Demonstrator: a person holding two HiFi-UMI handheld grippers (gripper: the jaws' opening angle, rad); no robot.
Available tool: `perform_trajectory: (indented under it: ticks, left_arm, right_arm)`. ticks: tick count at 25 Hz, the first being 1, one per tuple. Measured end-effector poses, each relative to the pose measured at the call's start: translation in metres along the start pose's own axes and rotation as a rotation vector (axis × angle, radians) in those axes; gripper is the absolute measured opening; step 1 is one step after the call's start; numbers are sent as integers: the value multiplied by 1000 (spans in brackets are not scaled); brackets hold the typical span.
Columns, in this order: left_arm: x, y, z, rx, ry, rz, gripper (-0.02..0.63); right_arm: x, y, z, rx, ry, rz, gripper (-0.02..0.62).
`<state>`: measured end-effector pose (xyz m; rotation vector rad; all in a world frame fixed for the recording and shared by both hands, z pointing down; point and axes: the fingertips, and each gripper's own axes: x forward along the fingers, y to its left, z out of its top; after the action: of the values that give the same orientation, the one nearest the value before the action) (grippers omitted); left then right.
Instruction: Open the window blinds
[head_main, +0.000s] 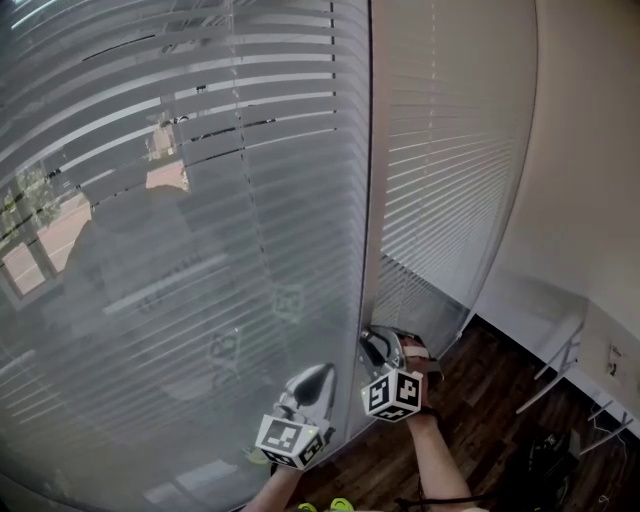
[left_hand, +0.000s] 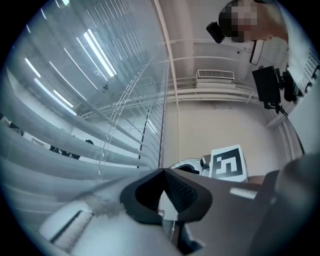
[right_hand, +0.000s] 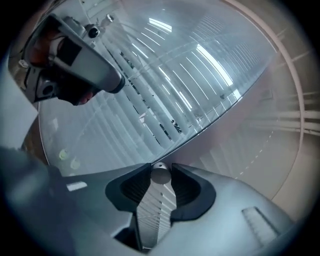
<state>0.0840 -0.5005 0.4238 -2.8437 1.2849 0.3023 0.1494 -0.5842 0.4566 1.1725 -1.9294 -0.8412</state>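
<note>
The window blinds (head_main: 200, 200) hang with grey slats tilted nearly flat, behind glass that mirrors me. A second blind (head_main: 440, 150) hangs right of the pale frame post (head_main: 368, 200). My left gripper (head_main: 312, 376) points up at the glass by the post. In the left gripper view its jaws (left_hand: 162, 171) are pressed together, with a thin bead cord (left_hand: 172, 231) running down from between them. My right gripper (head_main: 373, 341) sits at the post. In the right gripper view it (right_hand: 161, 176) is shut on the round grey end of a rod (right_hand: 160, 175).
Dark wooden floor (head_main: 480, 400) lies below on the right. A white wall (head_main: 585, 150) stands to the right, with a metal-legged stand (head_main: 562, 358) against it. A ceiling vent (left_hand: 215, 74) shows in the left gripper view.
</note>
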Motion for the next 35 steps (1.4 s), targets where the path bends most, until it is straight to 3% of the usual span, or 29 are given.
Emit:
perform_trajectory:
  ticks: [8,17,26,35]
  left_arm:
    - [0,1,-1,2,3,-9,-8]
    - [9,-4,-4,-4,8,-25,-8]
    - [11,-4,-4,-1,6,-28,-8]
    - [11,-6,-5,-6,15,-23,-8]
  right_arm:
    - [0,-1,1,20,-16,-22,129]
    - [2,-4,-1,154,-35,15,129]
    - [2,-8,0,357,-59,59,129]
    - [1,-12,-4,686,-125,114,129]
